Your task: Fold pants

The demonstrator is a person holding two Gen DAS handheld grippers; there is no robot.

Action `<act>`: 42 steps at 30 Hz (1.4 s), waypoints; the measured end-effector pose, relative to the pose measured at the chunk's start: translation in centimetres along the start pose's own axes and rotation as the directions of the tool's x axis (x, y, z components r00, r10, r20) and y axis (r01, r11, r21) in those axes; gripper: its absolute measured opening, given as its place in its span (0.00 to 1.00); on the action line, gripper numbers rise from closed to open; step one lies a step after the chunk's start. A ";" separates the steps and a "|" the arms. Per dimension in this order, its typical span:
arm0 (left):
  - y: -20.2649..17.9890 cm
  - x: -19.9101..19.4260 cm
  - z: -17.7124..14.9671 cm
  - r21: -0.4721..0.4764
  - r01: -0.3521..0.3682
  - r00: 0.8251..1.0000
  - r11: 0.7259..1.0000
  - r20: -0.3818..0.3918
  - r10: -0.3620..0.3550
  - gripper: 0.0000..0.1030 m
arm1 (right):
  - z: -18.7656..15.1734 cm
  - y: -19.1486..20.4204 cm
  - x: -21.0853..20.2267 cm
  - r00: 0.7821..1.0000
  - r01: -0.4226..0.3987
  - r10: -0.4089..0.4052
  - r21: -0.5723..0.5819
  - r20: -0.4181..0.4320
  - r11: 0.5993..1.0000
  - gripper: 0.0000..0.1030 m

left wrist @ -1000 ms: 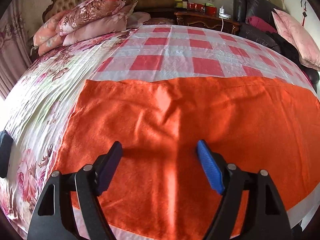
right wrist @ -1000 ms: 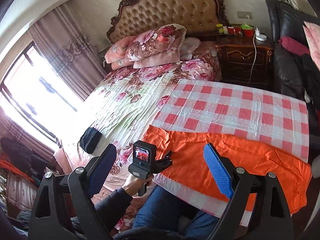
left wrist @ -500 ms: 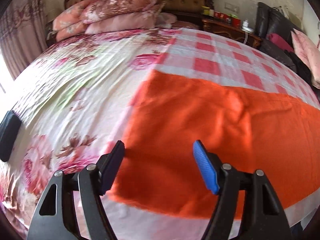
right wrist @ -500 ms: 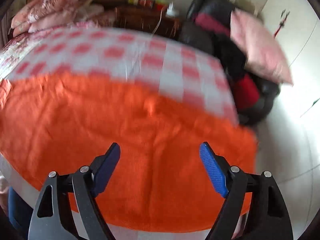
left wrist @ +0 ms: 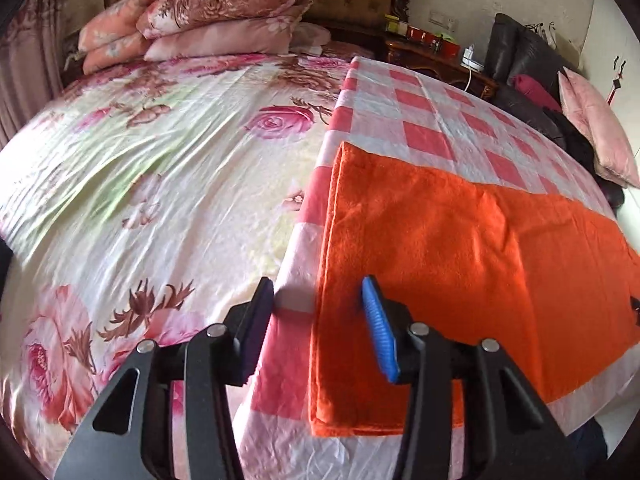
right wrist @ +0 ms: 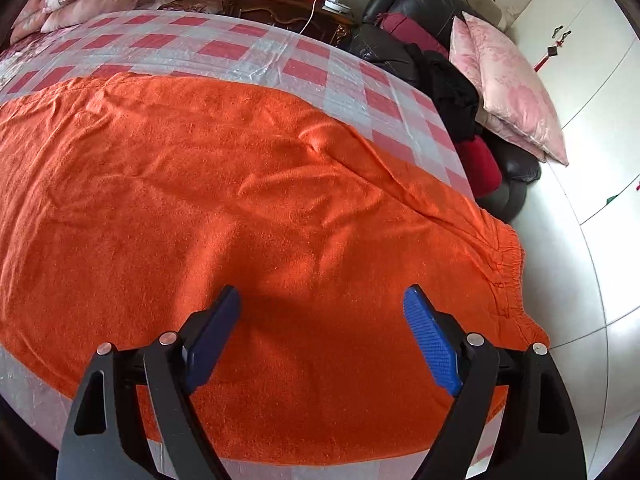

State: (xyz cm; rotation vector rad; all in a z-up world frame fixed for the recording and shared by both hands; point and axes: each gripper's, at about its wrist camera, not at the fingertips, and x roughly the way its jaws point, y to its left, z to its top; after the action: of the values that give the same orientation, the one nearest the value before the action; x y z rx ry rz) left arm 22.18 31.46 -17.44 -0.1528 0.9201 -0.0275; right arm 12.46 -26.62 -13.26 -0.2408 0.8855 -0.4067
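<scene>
Left wrist view: bed [left wrist: 140, 184] w/ floral sheet, checked cloth [left wrist: 424, 120] over its right part, orange pants [left wrist: 440, 248] flat on the cloth. Left gripper [left wrist: 318, 320] hovers over the pants' left edge, jaws apart, nothing held; the edge runs between the tips, dark pad over the cloth, blue pad over orange. Far right end of pants cut off here. Right wrist view: pants [right wrist: 240, 200] fill the frame, elastic waist [right wrist: 508, 264] at right by bed corner. Right gripper [right wrist: 322, 312] above the fabric near the waist, jaws wide, empty. Can't tell if tips touch. Pillows [left wrist: 208, 16] at headboard.
</scene>
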 end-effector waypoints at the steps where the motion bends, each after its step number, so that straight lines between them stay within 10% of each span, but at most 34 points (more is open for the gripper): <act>1: -0.3 0.0 0.1 0.033 -0.002 1.000 0.999 -0.005 0.003 0.43 | 0.0 -0.1 0.0 1.000 -0.001 0.001 0.007 -0.001 1.000 0.80; 4: -2.0 0.0 0.3 0.151 0.011 1.000 0.988 -0.029 -0.006 0.20 | 0.0 -0.2 0.0 1.000 0.000 0.000 0.023 -0.014 1.000 0.80; 22: 3.1 1.8 4.1 0.106 -0.036 0.993 0.994 -0.108 0.047 0.08 | 1.6 4.2 -1.5 0.998 -0.059 0.059 0.006 -0.014 0.998 0.77; 26: 2.8 -0.4 3.7 0.039 -0.065 0.997 0.997 -0.041 0.066 0.47 | 1.7 3.9 -1.3 0.997 -0.078 0.079 0.039 -0.018 0.996 0.80; 32: -1.4 -5.0 1.1 -0.098 -0.070 0.985 0.993 0.148 0.084 0.69 | 1.2 2.8 -0.7 0.990 -0.136 0.138 0.119 -0.014 0.984 0.85; 42: -3.5 -5.6 -4.5 -0.165 -0.177 0.979 0.970 0.076 0.191 0.80 | 0.5 2.1 -0.3 0.981 -0.196 0.195 0.158 0.021 0.968 0.85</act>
State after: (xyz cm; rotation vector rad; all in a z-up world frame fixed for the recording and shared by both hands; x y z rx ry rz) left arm 15.38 27.95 -15.15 -0.2133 0.8418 0.2233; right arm 13.20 -24.57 -13.47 -0.0063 0.8581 -0.2908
